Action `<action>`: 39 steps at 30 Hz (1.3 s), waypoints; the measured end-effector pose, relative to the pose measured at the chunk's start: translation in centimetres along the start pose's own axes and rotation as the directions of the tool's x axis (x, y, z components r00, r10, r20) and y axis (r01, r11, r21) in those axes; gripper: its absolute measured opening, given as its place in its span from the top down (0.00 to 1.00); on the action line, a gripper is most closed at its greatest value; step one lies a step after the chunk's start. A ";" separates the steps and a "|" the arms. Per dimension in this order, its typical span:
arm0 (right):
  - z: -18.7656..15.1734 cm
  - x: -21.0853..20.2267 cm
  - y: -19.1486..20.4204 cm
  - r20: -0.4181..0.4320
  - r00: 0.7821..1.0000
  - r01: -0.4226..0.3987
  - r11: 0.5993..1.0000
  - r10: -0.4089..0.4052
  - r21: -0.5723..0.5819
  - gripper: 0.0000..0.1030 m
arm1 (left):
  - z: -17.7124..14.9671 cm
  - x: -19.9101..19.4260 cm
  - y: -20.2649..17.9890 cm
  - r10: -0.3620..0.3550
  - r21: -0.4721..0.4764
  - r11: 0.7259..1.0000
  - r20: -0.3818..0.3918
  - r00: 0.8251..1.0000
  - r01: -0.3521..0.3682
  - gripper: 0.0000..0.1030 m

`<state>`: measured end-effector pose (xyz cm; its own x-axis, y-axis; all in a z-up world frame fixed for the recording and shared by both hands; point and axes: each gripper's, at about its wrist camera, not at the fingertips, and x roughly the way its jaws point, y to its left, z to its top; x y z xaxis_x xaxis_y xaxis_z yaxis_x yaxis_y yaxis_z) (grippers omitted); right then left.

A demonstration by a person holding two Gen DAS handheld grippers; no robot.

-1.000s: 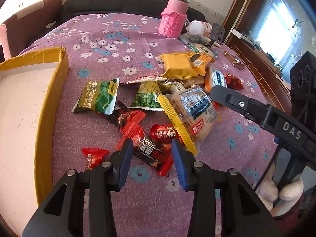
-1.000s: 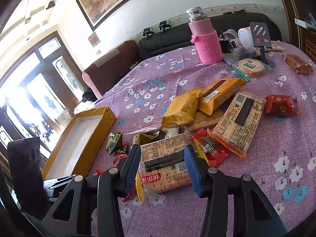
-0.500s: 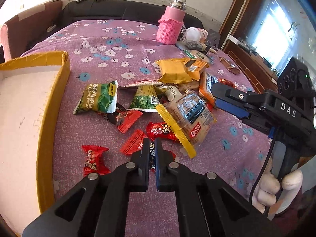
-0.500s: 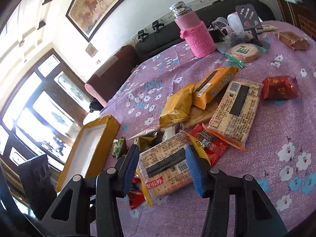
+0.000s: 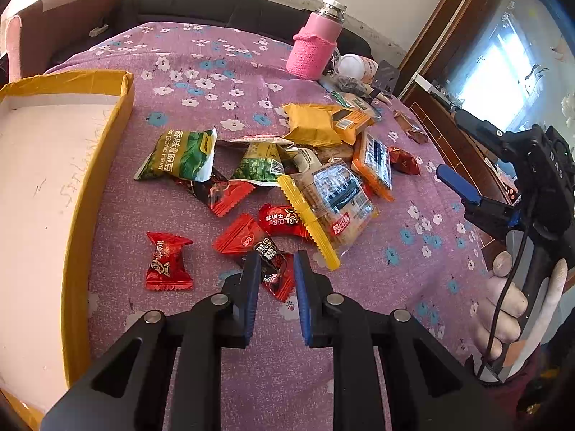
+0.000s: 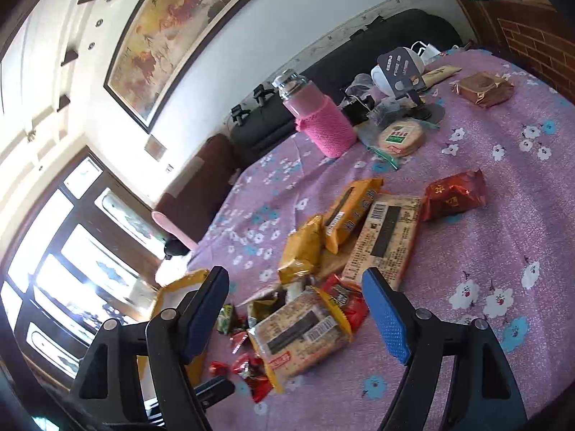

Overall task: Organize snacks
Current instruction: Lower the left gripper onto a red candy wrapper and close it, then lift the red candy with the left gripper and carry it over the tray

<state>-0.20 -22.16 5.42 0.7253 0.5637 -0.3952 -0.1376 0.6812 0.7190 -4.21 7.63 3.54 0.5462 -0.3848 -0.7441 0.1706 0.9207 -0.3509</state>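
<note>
**Ana:** Jaws on the left gripper [image 5: 276, 258] are pinching the dark red candy [image 5: 274, 277] just above the tablecloth [image 5: 215, 54]. The right gripper [image 6: 294, 274] is opening, with the cracker pack [image 6: 298, 334] lying loose between its pads, untouched.

**Ben:** So how far is the sorting getting?

**Ana:** It's barely starting. The yellow-rimmed box [image 5: 77, 215] is showing only bare white inside, and every snack is still lying on the cloth.

**Ben:** What's changing from a second ago?

**Ana:** The left jaws were spread over that candy and are now gripping it. The right ones were framing the crackers closely and are now widening and backing off
</note>
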 end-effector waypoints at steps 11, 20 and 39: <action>-0.2 0.9 -1.7 -0.040 0.986 -0.154 0.981 0.160 0.118 0.14 | -0.2 0.4 -0.8 -0.009 -0.014 1.000 -0.007 1.000 0.009 0.65; -0.8 1.5 -1.3 -0.060 0.992 -0.104 0.990 0.110 0.091 0.13 | 0.5 3.4 -1.3 0.073 -0.006 0.997 -0.053 0.996 -0.074 0.63; -0.3 -0.7 -5.3 0.048 0.985 0.142 0.943 -0.163 0.302 0.12 | 1.9 5.2 -2.1 0.238 0.131 0.962 0.022 0.971 -0.238 0.79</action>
<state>-0.22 -25.99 1.71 0.7694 0.4218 -0.4796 0.1768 0.5809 0.7946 -0.21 3.81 1.52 0.5890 -0.1535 -0.7934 0.1417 0.9862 -0.0856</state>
